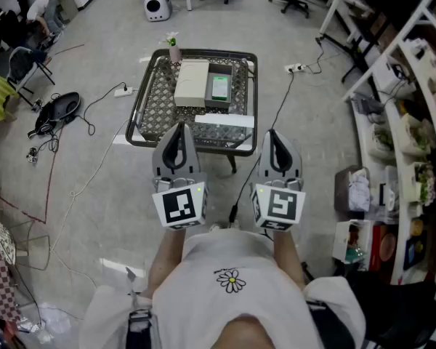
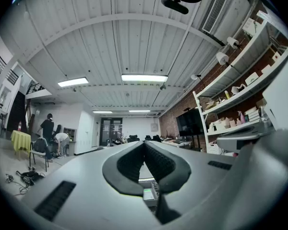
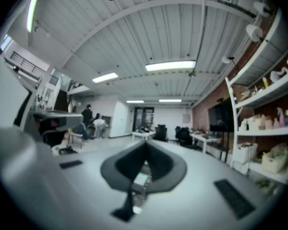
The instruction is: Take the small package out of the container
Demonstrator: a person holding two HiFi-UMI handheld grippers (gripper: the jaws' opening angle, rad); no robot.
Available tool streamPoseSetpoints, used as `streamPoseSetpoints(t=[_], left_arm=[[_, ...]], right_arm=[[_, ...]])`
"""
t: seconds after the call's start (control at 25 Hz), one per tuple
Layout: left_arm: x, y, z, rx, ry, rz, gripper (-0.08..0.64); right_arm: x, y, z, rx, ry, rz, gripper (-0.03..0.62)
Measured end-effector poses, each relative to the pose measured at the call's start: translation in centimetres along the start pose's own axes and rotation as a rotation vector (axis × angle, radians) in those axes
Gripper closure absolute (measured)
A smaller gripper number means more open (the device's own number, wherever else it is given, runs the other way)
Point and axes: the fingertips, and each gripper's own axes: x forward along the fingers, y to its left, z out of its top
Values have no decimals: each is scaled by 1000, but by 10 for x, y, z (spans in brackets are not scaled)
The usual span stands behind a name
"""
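Left gripper [image 1: 179,128]: jaws pressed together tip to tip, nothing between them; it overlaps the table's near edge in the head view; how high above it I cannot tell
Right gripper [image 1: 273,133]: jaws likewise closed and empty; beside the left one, clear of everything on the table; its own view is soft with blur
Small package [image 1: 219,87]: green-faced, lying flat inside the container; each gripper view shows only a sliver of it in the gap beneath the closed jaws
Container [image 1: 210,97]: open grey tray toward the table's far side; just beside a beige box [image 1: 191,82]; whether they touch is unclear
Table [image 1: 154,115]: low, woven top, dark rim; near edge partly hidden behind the grippers
Vase [image 1: 174,49]: small, at the far left corner; contents too small to name
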Motion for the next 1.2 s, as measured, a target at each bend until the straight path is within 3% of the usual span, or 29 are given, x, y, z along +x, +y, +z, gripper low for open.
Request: streamPoseSetpoints(t=[0.44, 0.6, 1.04, 1.2], left_arm=[[6, -17, -4, 16, 10, -11, 535], [6, -22, -9, 21, 33, -5, 535], [18, -27, -12, 30, 5, 49, 535], [35, -24, -19, 30, -8, 60, 535]], right_arm=[[1, -11, -3, 3, 12, 13, 561], [0, -17, -6, 52, -7, 22, 561], [-3, -36, -16, 114, -34, 102, 561], [10, -46, -17, 124, -47, 95, 561]])
